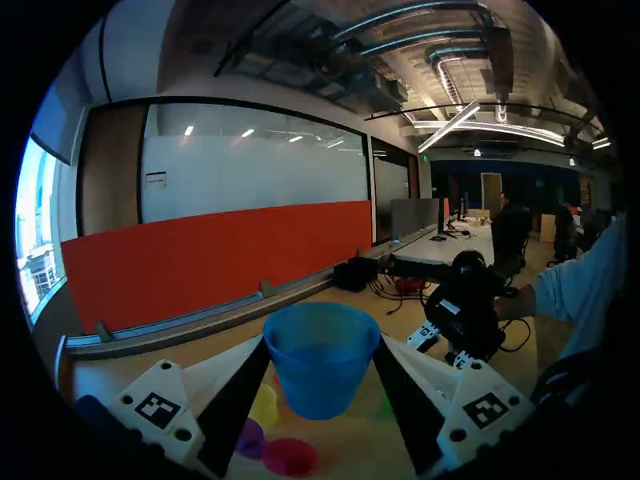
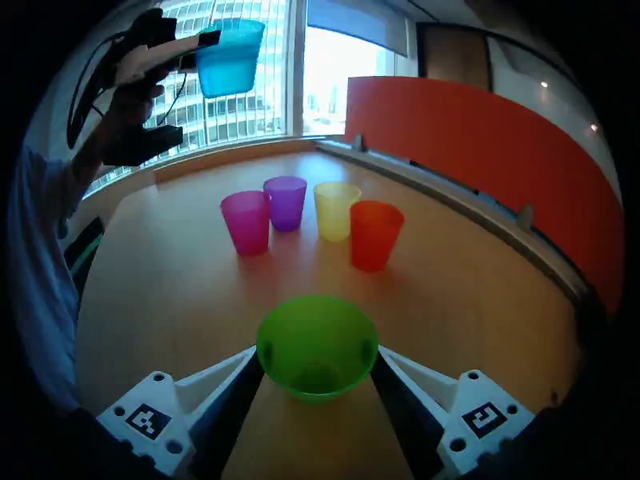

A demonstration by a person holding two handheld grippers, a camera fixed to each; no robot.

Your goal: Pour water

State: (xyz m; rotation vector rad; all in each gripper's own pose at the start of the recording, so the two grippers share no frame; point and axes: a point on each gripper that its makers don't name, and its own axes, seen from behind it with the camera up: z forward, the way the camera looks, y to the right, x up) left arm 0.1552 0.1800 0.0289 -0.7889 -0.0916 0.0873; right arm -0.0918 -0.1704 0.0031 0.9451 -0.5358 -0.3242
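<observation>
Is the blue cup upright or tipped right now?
Upright: the blue cup sits rim-up, clamped in the left gripper, high above the table.

Right gripper view. Bare surface [image 2: 176, 296] lies open between the green cup [image 2: 317, 336], clamped in the right tool [image 2: 317, 352], and four upright cups standing close together ahead: magenta cup [image 2: 246, 222], purple cup [image 2: 286, 202], yellow cup [image 2: 336, 210], orange cup [image 2: 374, 234]. Wide lanes run left of the magenta cup and right of the orange cup, up to the rail [image 2: 448, 198]. The left tool [image 2: 216, 42], gripping the blue cup [image 2: 232, 68], hangs high at left, above the cups. A sleeve [image 2: 36, 264] borders the left lane.
</observation>
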